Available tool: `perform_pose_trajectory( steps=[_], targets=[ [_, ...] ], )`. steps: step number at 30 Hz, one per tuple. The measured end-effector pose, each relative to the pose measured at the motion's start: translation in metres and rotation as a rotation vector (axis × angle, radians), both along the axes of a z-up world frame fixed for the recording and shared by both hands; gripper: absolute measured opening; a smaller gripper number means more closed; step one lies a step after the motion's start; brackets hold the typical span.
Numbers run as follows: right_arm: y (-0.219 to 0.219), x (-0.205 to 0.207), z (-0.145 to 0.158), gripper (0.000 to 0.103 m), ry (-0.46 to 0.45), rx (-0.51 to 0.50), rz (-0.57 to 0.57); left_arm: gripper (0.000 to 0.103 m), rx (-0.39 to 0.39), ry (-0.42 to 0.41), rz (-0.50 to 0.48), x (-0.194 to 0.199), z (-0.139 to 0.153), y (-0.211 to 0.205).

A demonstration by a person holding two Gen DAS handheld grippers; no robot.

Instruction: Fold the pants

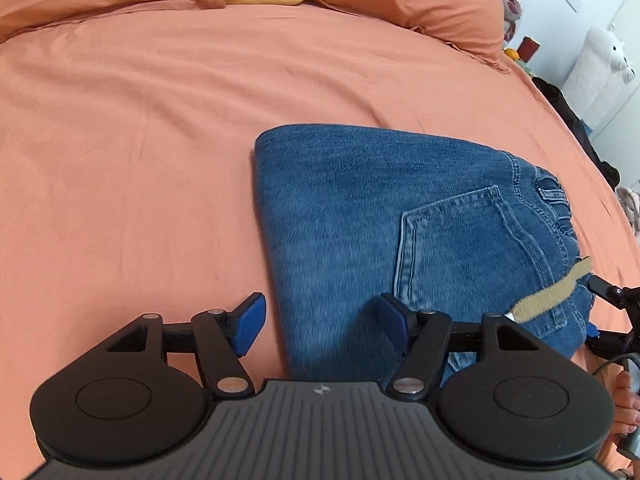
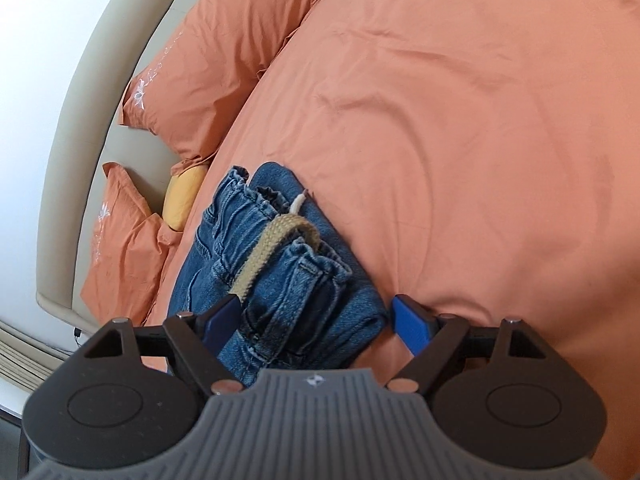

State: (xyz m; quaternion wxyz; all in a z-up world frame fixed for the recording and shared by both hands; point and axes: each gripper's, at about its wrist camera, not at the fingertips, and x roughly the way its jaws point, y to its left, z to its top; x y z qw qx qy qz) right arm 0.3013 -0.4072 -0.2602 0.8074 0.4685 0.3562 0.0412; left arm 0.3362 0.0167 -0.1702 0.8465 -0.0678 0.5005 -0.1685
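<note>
Lying folded on the bed (image 1: 160,120), the jeans (image 1: 360,220) were seen between both tools' spread, empty fingers: left tool (image 1: 320,322), right tool (image 2: 316,320). Edges should be squared and the drawstring (image 2: 264,256) tucked.

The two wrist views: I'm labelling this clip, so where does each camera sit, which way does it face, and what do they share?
Left wrist view: sits behind the open left gripper, facing across the bed toward the pillows; a hand shows at the right edge.
Right wrist view: sits behind the open right gripper, looking along the waistband toward the headboard; no hand shows.
Shared: the folded jeans, their tan drawstring, the orange bedding.
</note>
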Motion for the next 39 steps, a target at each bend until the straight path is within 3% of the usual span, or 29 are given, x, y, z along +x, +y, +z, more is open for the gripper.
perform_pose_trajectory(
  steps=[5, 9, 11, 14, 15, 16, 19, 22, 32, 39],
  targets=[
    [0.005, 0.006, 0.0, 0.075, 0.007, -0.009, -0.003, 0.084, 0.004, -0.014, -0.034, 0.015, -0.008, -0.006],
    [0.007, 0.01, 0.0, 0.067, 0.012, -0.025, -0.011, 0.086, -0.041, 0.005, -0.043, 0.026, -0.017, -0.004],
    [0.009, 0.01, 0.001, 0.062, 0.014, -0.041, -0.016, 0.076, -0.078, 0.011, -0.045, 0.029, -0.018, -0.001],
    [0.009, 0.008, 0.001, 0.043, 0.016, -0.029, -0.045, 0.052, -0.1, 0.015, -0.03, 0.033, -0.016, -0.002],
    [0.009, 0.007, 0.0, 0.041, 0.014, -0.01, -0.055, 0.035, -0.086, 0.01, -0.026, 0.033, -0.015, -0.004],
    [0.01, 0.007, 0.002, 0.04, 0.009, -0.011, -0.055, 0.026, -0.068, 0.007, -0.019, 0.034, -0.013, -0.005],
    [0.017, 0.006, 0.014, 0.035, -0.025, -0.079, -0.035, 0.014, -0.063, 0.001, -0.011, 0.035, -0.008, -0.009],
    [0.02, 0.003, 0.023, 0.032, -0.064, -0.105, -0.026, 0.008, -0.029, -0.043, -0.008, 0.027, 0.004, -0.017],
    [0.041, 0.0, 0.066, 0.029, -0.137, -0.167, 0.029, 0.006, 0.059, -0.13, -0.023, 0.001, 0.075, -0.027],
    [0.102, 0.001, 0.104, 0.028, -0.189, -0.162, 0.134, 0.006, 0.151, -0.185, 0.015, -0.023, 0.124, -0.018]
  ],
)
